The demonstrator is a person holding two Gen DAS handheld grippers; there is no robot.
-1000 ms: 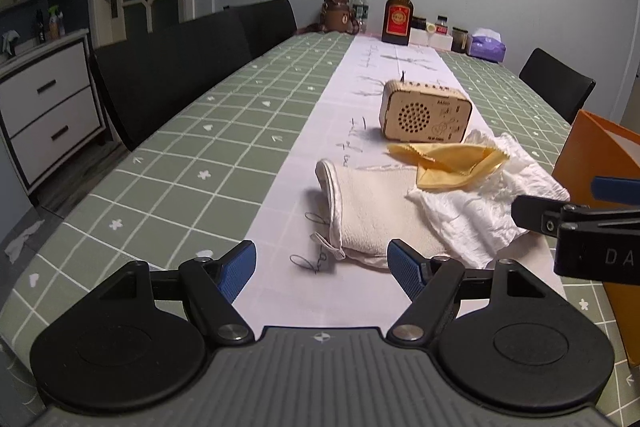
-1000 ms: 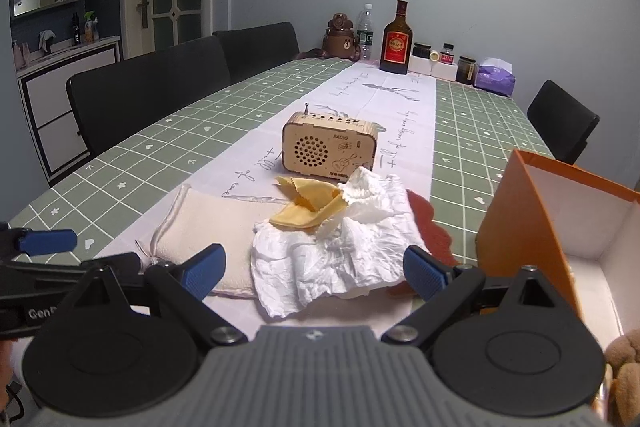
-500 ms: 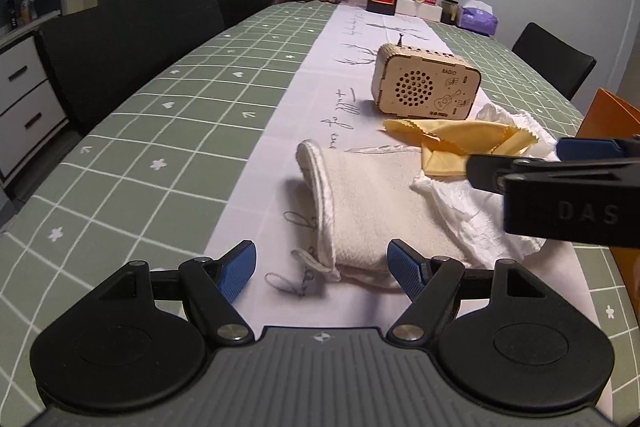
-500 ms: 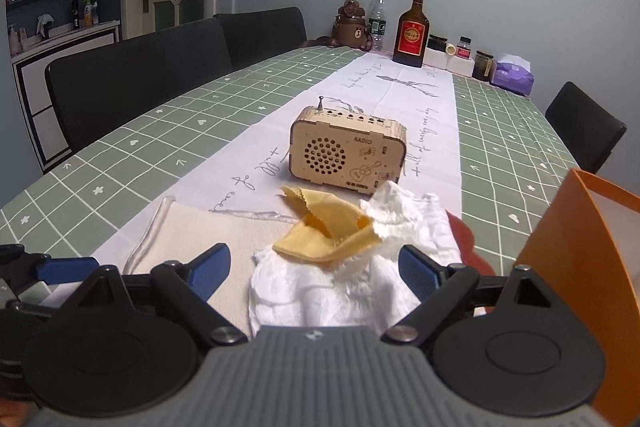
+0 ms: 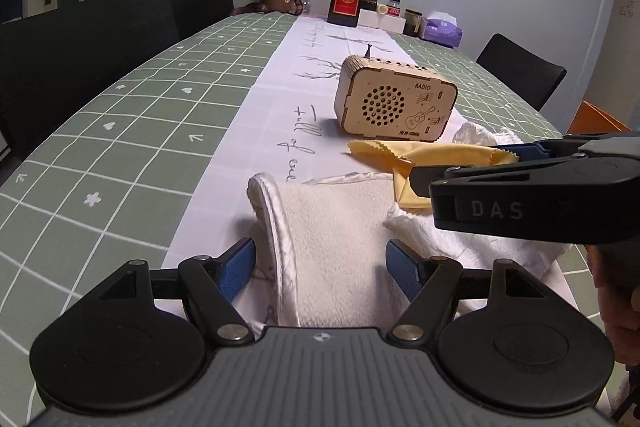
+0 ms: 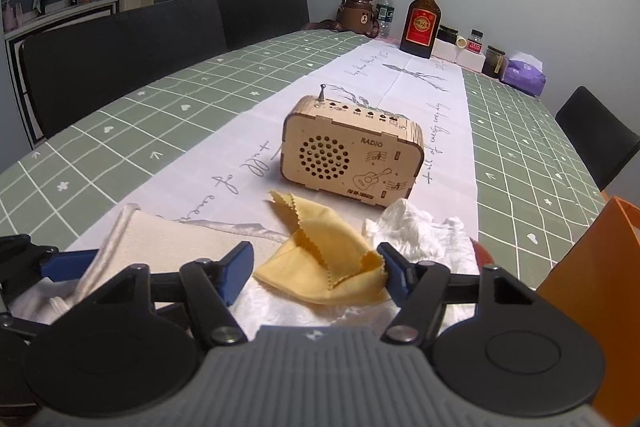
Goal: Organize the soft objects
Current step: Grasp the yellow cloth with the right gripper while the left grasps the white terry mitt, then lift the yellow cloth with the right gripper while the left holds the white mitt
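A cream towel with a satin edge lies on the white runner, and its near end sits between my left gripper's open blue pads. A yellow cloth lies on a crumpled white cloth. My right gripper is open with its pads on either side of the yellow cloth. The right gripper also shows side-on in the left wrist view, over the yellow cloth. The towel also shows in the right wrist view.
A wooden radio stands just behind the cloths. An orange box stands at the right. A bottle, jars, a bear figure and a tissue pack stand at the table's far end. Black chairs line the left side.
Both grippers have moved forward and lower. The left one now straddles the towel's near end; the right one has closed in on the yellow cloth. Both stayed open.
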